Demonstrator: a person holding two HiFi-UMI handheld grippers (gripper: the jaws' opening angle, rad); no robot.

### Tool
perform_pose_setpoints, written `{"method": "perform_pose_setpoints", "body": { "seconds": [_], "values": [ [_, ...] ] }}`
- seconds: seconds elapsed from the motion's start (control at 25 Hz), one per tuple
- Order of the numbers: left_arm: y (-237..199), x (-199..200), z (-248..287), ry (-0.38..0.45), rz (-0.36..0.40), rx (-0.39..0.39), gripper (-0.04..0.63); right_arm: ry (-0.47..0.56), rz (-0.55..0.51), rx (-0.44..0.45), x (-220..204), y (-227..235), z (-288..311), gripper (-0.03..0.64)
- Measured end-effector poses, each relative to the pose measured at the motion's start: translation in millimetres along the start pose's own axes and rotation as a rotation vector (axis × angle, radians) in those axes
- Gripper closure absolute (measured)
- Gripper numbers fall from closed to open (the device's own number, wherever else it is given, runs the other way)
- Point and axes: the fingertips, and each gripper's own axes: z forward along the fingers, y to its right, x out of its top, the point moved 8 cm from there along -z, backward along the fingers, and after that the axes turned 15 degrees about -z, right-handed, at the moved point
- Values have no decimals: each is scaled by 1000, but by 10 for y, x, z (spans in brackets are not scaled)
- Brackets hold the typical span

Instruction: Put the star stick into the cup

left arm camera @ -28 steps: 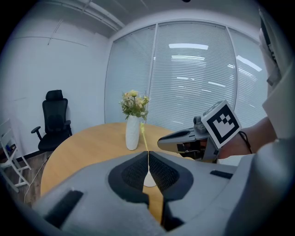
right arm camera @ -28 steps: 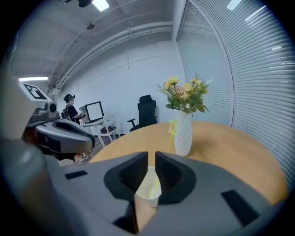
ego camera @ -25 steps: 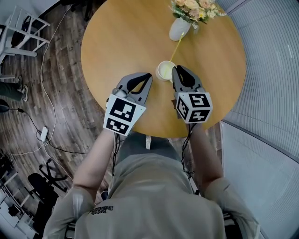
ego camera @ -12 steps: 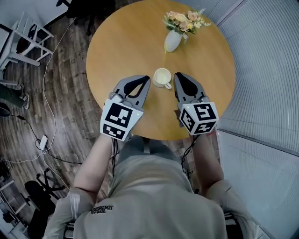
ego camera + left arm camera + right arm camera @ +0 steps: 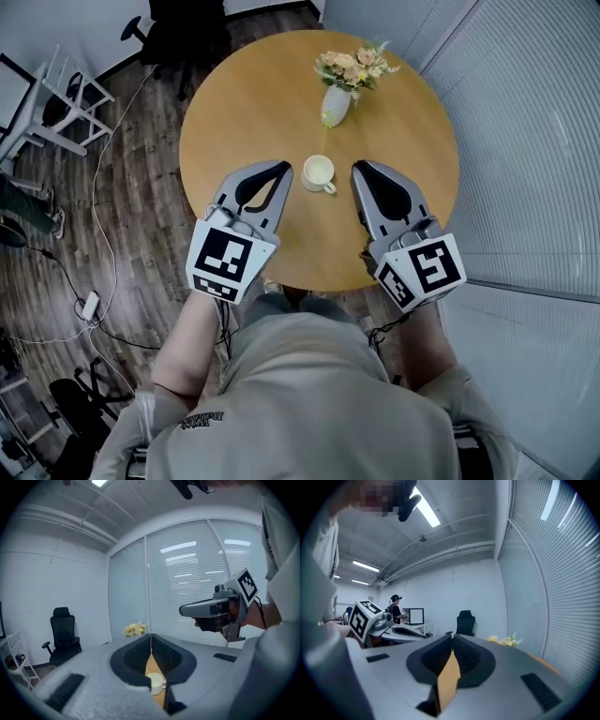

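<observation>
A white cup (image 5: 319, 172) stands near the middle of the round wooden table (image 5: 234, 103). In the left gripper view the cup (image 5: 156, 682) shows low between the jaws. A thin yellow stick seems to rise from the cup toward the vase, but it is too faint to make out clearly. My left gripper (image 5: 284, 169) is shut and empty, a little left of the cup. On the cup's other side my right gripper (image 5: 357, 170) is also shut, holding nothing. Both hang over the table's near part.
A white vase of flowers (image 5: 336, 94) stands beyond the cup. Window blinds (image 5: 525, 141) run along the right. An office chair (image 5: 178, 28) and a white rack (image 5: 56, 94) stand on the wooden floor, where cables (image 5: 94, 234) trail. A person stands at a far desk (image 5: 396, 609).
Both grippers have drawn back from the cup toward the person, and the right one no longer sits against it. The view has pulled back, so cup and vase look smaller.
</observation>
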Motion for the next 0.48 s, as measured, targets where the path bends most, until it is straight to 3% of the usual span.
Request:
{"method": "perform_pose_setpoints", "body": {
  "seconds": [0.28,0.48],
  "values": [
    [336,336,-332,86,23,-43,572,83,-25,-17,382,-32,-377,583],
    [461,384,-445,93,24,-44,572,81,-13,-14,392,-48,-528,584]
  ]
}}
